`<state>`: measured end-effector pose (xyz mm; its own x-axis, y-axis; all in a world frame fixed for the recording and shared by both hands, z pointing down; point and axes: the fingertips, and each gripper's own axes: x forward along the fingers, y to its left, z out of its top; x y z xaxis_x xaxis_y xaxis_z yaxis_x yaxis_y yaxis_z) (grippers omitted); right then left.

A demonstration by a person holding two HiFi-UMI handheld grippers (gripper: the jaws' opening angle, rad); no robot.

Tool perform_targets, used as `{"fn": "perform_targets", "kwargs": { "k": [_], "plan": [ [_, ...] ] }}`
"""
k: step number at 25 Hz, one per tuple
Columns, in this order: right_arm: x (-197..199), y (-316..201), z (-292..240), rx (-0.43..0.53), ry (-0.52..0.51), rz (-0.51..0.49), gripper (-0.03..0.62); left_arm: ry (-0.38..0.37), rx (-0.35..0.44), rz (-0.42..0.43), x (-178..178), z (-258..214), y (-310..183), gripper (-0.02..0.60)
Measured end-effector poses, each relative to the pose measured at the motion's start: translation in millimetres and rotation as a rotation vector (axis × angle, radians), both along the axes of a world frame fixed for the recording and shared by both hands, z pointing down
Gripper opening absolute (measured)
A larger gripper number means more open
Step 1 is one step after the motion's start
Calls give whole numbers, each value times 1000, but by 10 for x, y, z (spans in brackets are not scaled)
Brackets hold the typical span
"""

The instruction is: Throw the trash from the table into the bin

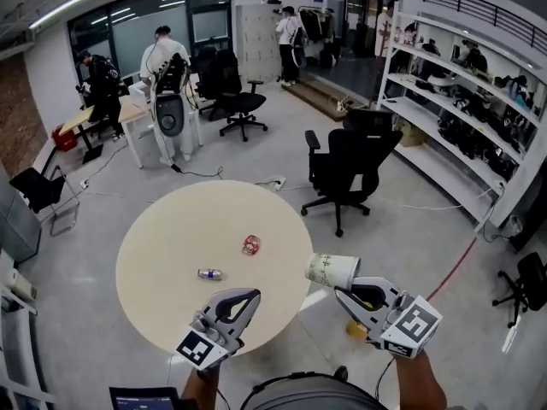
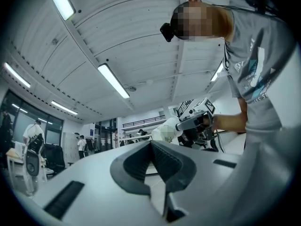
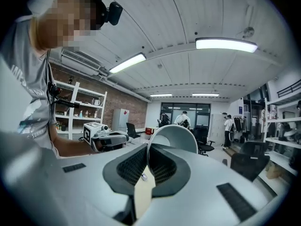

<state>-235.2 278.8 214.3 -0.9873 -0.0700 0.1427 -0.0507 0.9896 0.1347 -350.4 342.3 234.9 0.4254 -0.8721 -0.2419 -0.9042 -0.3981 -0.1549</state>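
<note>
Right tongs [image 1: 349,295] are pinching a paper cup [image 1: 332,271], green print illegible, off the surface's [image 1: 171,237] right edge; left tongs [image 1: 248,299] are hovering closed, empty.

Black office chairs [image 1: 346,165] stand on a grey floor [image 1: 410,229] beside white shelving [image 1: 466,45], under ceiling strip lights [image 2: 113,80].

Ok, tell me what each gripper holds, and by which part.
The right gripper is shut on the paper cup, pinching its wall at the rim. The left gripper is shut with nothing between its jaws.
</note>
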Motion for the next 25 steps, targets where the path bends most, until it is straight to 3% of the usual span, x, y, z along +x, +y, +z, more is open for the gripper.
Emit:
{"fn": "perform_targets", "kwargs": {
  "k": [9, 15, 20, 25],
  "plan": [
    [1819, -1089, 264, -49, 11, 178, 21, -21, -16, 183, 1680, 170, -1385, 41],
    [2672, -1609, 306, -42, 20, 245, 21, -27, -1, 280, 2640, 231, -2019, 41],
    [3064, -1734, 262, -53, -11, 306, 21, -65, -4, 357, 3106, 162, -2179, 41],
    [3269, -1750, 303, -82, -33, 401, 21, -75, -10, 444, 3259, 150, -2318, 41]
  ]
}}
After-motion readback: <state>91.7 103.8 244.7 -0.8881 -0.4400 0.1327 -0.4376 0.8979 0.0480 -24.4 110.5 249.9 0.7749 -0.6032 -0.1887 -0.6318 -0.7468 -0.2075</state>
